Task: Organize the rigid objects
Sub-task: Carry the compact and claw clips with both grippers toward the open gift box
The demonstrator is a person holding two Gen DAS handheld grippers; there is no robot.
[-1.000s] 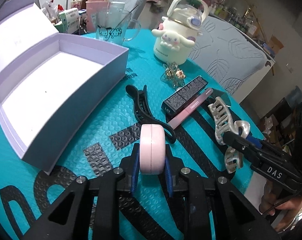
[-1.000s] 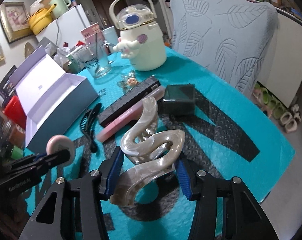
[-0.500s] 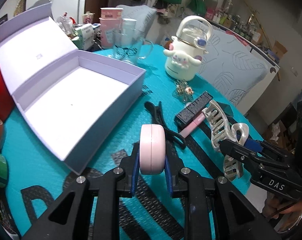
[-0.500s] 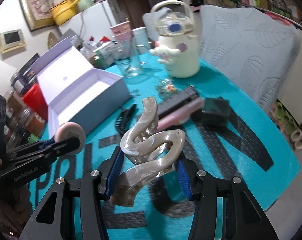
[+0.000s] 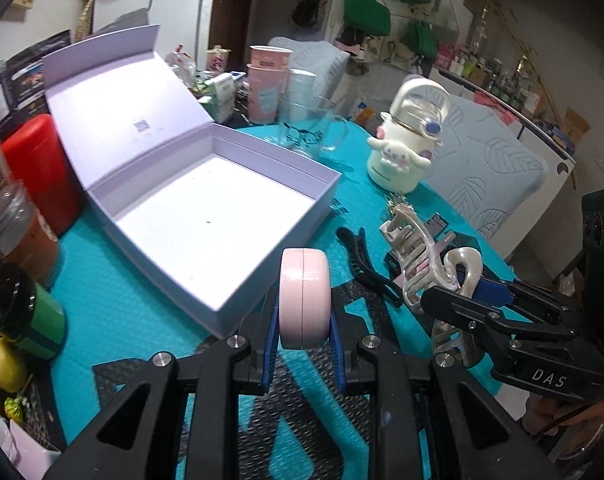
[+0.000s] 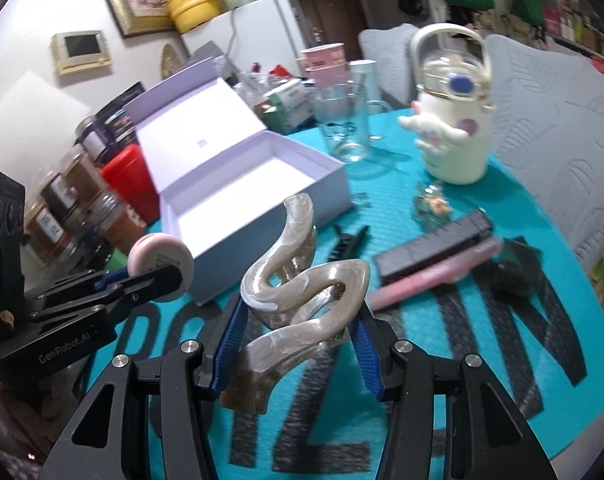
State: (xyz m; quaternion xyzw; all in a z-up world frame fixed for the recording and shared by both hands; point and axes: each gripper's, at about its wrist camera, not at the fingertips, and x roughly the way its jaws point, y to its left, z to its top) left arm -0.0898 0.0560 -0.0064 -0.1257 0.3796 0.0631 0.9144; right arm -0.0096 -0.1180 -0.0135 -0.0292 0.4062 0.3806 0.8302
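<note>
While the left gripper [image 5: 304,338] clamps a round pink compact [image 5: 304,298] on edge, above the teal table [image 5: 114,312] just short of the open lilac box [image 5: 206,216], its seam runs vertical. The right gripper [image 6: 296,346] grips a pearly, wavy hair claw [image 6: 302,280], long axis tilting up and away toward the box.

On my teal table [image 5: 142,312]: one open lavender box [image 5: 206,216], one pink round compact [image 5: 304,298], one pearly claw clip [image 6: 302,280], one black hair clip [image 5: 366,268], one long black case [image 6: 434,248], one pink tube [image 6: 434,280], one small dark box [image 6: 514,272], one glass mug [image 6: 344,128], one white character bottle [image 6: 454,120], two stacked pink cups [image 5: 266,80].
</note>
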